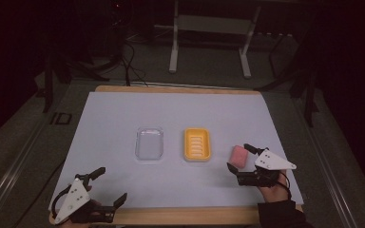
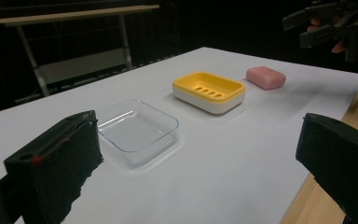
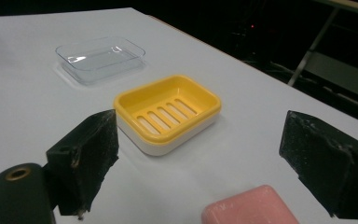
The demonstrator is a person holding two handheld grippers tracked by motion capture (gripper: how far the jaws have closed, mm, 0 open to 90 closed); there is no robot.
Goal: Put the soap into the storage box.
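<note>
We see a table covered with a pale sheet (image 1: 123, 109), and near its right edge lies a pink bar of soap (image 1: 240, 155), flat on its broad face, just to the right of a yellow soap dish (image 1: 197, 144) with a slotted tray and well right of a clear plastic lid (image 1: 149, 143). Our right gripper (image 1: 240, 157) hovers at the soap with its jaws spread as wide as they go, one on each side of the bar and neither touching it; in the right gripper view the soap (image 3: 251, 207) sits low between the two black jaws. Our left gripper (image 1: 110, 184) waits near the front left corner of the table, its jaws also wide apart and empty. We judge the bar to be light, solid and stiff, with rounded corners and a smooth skin that could slide out of a pinch, though it looks dry. We would close on its two long flat sides near the middle, low enough that the pads meet the straight part of the wall and not the rounded top edge, and squeeze only firmly enough to lift.
</note>
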